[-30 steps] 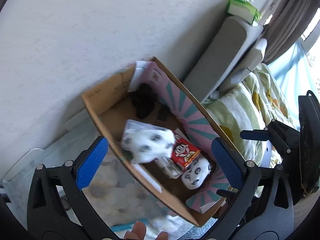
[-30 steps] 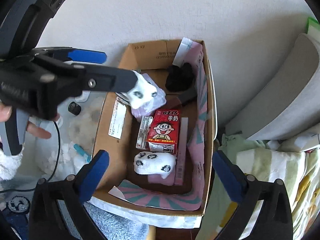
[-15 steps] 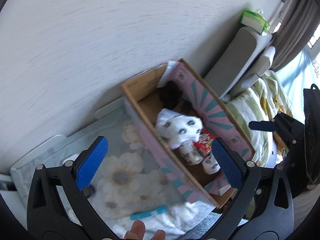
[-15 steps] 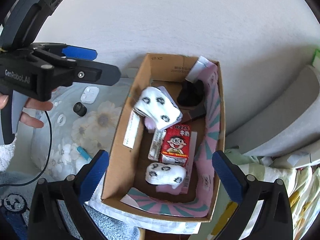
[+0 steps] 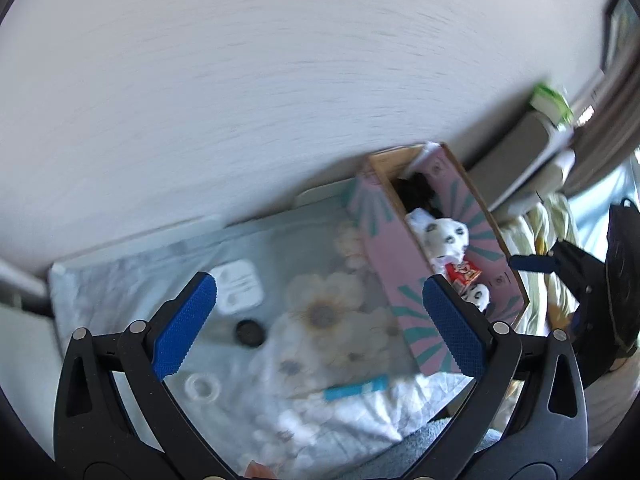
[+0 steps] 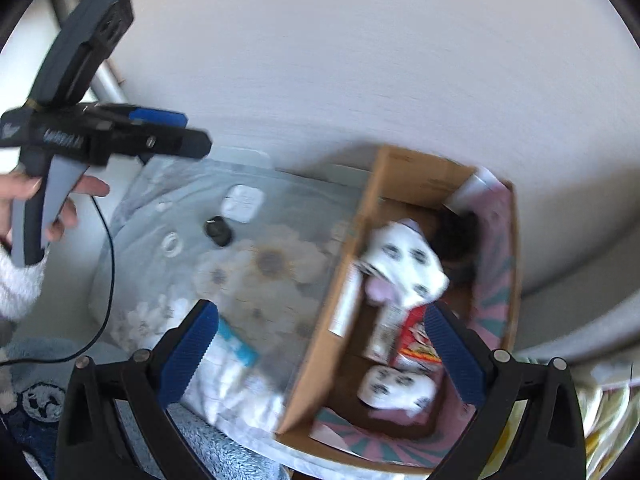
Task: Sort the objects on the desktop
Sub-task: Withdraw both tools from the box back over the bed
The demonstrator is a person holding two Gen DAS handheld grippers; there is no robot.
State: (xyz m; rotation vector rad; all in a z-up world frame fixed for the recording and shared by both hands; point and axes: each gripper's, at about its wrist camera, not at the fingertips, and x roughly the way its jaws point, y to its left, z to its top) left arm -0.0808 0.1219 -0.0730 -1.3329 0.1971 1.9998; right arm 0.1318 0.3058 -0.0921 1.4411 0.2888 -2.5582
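Observation:
The cardboard box (image 6: 352,264) with pink patterned sides (image 5: 394,276) stands at the table's right end. Inside lie a white spotted sock (image 6: 404,264), a second spotted sock (image 6: 396,390), a red milk carton (image 6: 416,340) and a black item (image 6: 456,236). On the floral cloth lie a white earbud case (image 5: 238,286), a black cap (image 5: 249,332), a clear ring (image 5: 204,387) and a blue stick (image 5: 356,387). My left gripper (image 5: 319,326) is open and empty above the cloth, left of the box. My right gripper (image 6: 320,356) is open and empty over the box's near left wall.
A white wall runs behind the table. A grey cushion (image 5: 516,156) and striped bedding (image 5: 532,236) lie right of the box. A hand (image 6: 24,196) with a fluffy white sleeve holds the left gripper (image 6: 180,130), trailing a black cable (image 6: 108,280). A blue fluffy rug (image 6: 40,400) lies below.
The left gripper let the spotted sock drop into the box, then swung left away from it over the floral cloth. The right gripper's view shifted left and tilted.

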